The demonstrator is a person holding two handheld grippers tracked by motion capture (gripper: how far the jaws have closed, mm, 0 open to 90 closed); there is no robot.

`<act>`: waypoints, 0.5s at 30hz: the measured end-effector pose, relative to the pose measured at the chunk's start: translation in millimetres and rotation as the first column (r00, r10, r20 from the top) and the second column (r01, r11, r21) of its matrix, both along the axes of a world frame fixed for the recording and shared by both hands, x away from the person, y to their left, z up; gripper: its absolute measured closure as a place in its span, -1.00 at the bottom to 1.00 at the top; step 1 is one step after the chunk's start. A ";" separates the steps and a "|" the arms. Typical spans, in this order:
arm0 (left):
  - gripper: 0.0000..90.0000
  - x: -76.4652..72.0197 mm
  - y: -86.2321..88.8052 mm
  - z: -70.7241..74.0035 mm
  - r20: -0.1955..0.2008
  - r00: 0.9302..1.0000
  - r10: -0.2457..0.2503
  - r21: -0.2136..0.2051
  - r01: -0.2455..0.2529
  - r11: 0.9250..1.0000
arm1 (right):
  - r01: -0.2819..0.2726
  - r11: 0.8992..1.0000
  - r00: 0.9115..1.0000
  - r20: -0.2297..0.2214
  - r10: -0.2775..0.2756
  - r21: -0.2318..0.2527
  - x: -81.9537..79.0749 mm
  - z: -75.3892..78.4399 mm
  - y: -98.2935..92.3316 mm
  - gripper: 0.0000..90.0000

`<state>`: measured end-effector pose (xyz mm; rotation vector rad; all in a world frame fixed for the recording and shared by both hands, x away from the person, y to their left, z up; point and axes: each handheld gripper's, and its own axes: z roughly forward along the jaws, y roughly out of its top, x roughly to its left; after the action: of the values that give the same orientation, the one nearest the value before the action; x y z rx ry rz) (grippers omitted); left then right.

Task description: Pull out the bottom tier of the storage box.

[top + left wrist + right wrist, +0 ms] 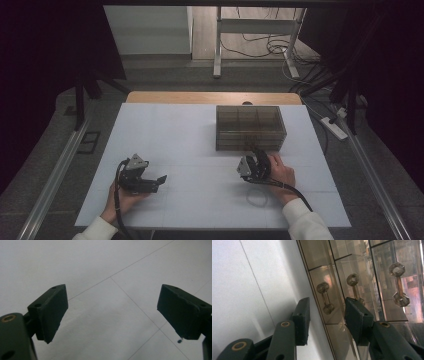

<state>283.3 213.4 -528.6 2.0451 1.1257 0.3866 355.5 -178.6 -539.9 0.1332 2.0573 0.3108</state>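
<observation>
**Right gripper at the drawer box, left gripper idle**

White, faintly gridded table sits in a dim room, with a metal desk frame and loose cables on the floor beyond its far edge. A smoky transparent drawer box stands on the right half of the table toward the back.

Coming in from the bottom right, the person's right hand wraps the right gripper, which points away from the person at the front face of the box, just short of it. In the right gripper view its jaws stand partly apart, astride the lowest drawer handle, a small dumbbell-shaped pull; the pads are not pressing on it, and nothing is gripped.

At the lower left, the left hand cradles the left gripper low over the table, lying roughly level and pointing right. The left gripper view shows its jaws spread wide over bare table, holding nothing, well apart from the box.
</observation>
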 end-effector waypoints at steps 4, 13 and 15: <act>-0.76 0.0 0.0 0.0 0.000 1.000 0.000 0.000 0.000 1.000 | -0.001 1.000 1.000 0.005 0.001 -0.015 0.3 -0.8 1.2 0.25; -0.76 -0.1 -0.2 -0.1 -0.001 1.000 0.003 0.000 -0.003 1.000 | 0.004 1.000 1.000 0.018 -0.003 -0.026 2.2 -1.8 2.6 0.29; -0.76 -0.1 0.0 -0.2 -0.002 1.000 0.003 -0.001 -0.003 1.000 | 0.009 1.000 1.000 0.025 -0.008 -0.028 2.7 -2.9 2.8 0.30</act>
<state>283.3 213.4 -528.7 2.0436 1.1295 0.3856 358.2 -175.8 -542.8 0.1203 2.0356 0.2769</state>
